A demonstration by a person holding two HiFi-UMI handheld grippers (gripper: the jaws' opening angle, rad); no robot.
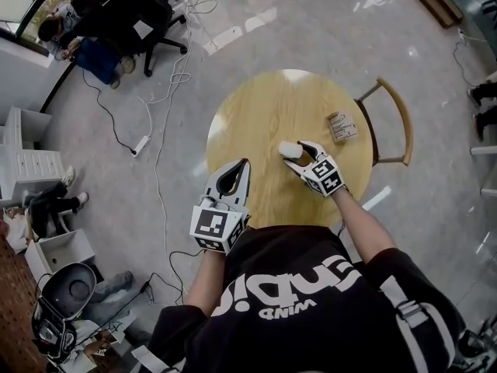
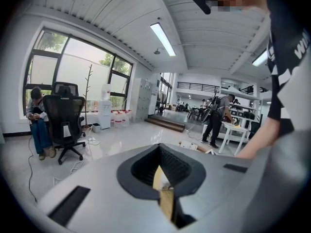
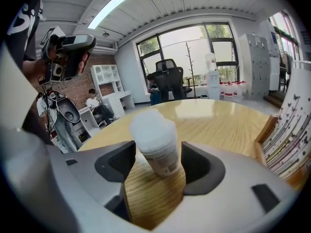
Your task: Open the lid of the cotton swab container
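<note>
The round wooden table (image 1: 256,115) has a light top with visible grain. The cotton swab container (image 1: 290,149), white with a frosted lid, stands upright on the top, right of centre. A small patterned box (image 1: 342,127) rests well apart from the container, near the table's right edge.

Black short-sleeved shirt (image 1: 299,247), white lettering (image 1: 268,300), possibly shoulder strap (image 1: 409,315)

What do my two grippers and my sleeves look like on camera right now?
The left gripper and the right gripper are alike: pale grey moulded shells with dark ribbed linings inside the jaws. Each carries a white marker cube printed with black square patterns. The person wears a black short-sleeved T-shirt with white lettering.
</note>
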